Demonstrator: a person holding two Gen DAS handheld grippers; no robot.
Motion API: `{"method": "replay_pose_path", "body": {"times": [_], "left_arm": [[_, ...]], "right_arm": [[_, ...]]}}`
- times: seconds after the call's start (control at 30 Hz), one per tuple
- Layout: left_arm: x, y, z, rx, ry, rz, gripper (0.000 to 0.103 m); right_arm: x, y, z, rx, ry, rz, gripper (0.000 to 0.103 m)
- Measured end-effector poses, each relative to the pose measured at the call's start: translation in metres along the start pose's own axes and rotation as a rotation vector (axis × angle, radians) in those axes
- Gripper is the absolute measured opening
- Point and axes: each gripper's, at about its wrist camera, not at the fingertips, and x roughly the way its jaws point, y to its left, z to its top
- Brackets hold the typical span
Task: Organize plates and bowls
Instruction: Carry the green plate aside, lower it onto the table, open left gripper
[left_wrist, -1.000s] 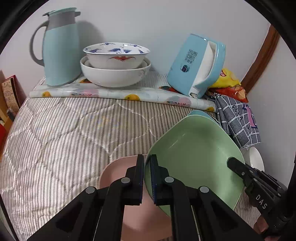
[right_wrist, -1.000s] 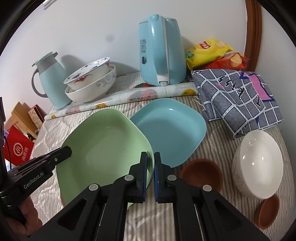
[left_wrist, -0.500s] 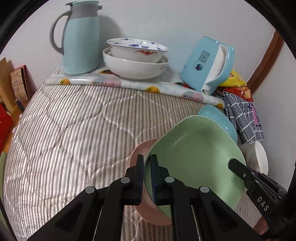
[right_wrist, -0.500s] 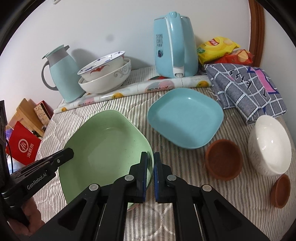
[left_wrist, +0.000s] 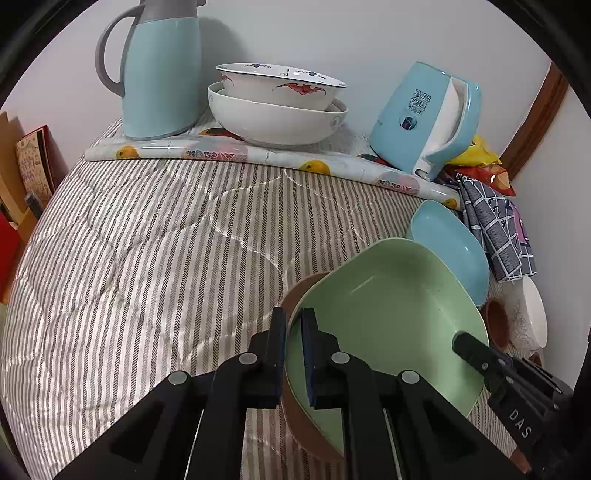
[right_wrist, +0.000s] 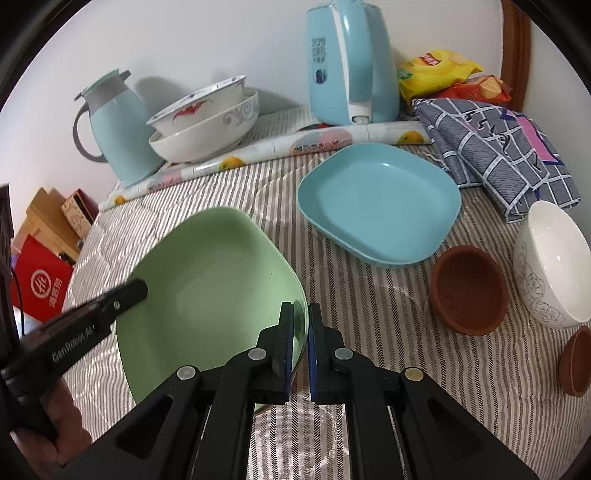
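Observation:
Both grippers hold a green square plate (left_wrist: 388, 321), also seen in the right wrist view (right_wrist: 214, 291), above the striped quilt. My left gripper (left_wrist: 294, 334) is shut on its left rim, together with a pink plate (left_wrist: 295, 295) stacked under it. My right gripper (right_wrist: 301, 328) is shut on the green plate's right rim. A blue square plate (right_wrist: 380, 203) lies on the quilt to the right, also in the left wrist view (left_wrist: 450, 240). Two brown bowls (right_wrist: 469, 291) (right_wrist: 576, 362) and a white bowl (right_wrist: 554, 262) sit at the right. Two stacked white bowls (left_wrist: 277, 107) stand at the back.
A blue thermos jug (left_wrist: 159, 70) and a blue kettle (right_wrist: 351, 62) stand by the wall behind a rolled patterned sheet (left_wrist: 258, 155). A checked cloth (right_wrist: 495, 147) and snack bags (right_wrist: 439, 70) lie at the right. A red box (right_wrist: 40, 284) sits off the quilt's left edge.
The green plate, gripped by both, has moved left and up, away from the blue plate it overlapped. Both cameras have risen and show more quilt.

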Motion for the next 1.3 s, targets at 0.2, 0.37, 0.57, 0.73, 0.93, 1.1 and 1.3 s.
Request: {"method": "replay_pose_path", "body": {"times": [0.2, 0.37, 0.57, 0.73, 0.93, 1.1, 1.3], "left_arm": [[0.009, 0.001, 0.001, -0.001, 0.008, 0.000, 0.011], [0.012, 0.001, 0.004, -0.002, 0.005, 0.009, 0.013], [0.011, -0.006, 0.003, 0.024, 0.000, 0.049, 0.013], [0.008, -0.006, 0.003, 0.017, -0.003, 0.051, 0.035], [-0.002, -0.015, 0.001, 0.038, -0.022, 0.063, 0.045], [-0.007, -0.027, 0.001, 0.056, -0.027, 0.049, 0.045], [-0.013, -0.045, 0.004, 0.066, -0.035, 0.016, 0.045]], "right_arm": [[0.005, 0.000, -0.004, -0.005, 0.030, 0.006, 0.009], [0.005, 0.005, -0.008, -0.034, 0.047, 0.010, 0.013], [0.003, 0.004, -0.017, -0.049, 0.068, 0.032, 0.017], [-0.006, 0.007, -0.022, -0.072, 0.063, 0.041, 0.033], [-0.022, 0.005, -0.025, -0.086, 0.038, 0.042, 0.040], [-0.036, -0.003, -0.025, -0.090, 0.006, 0.018, 0.045], [-0.057, -0.026, -0.021, -0.068, -0.044, -0.017, 0.046]]}}
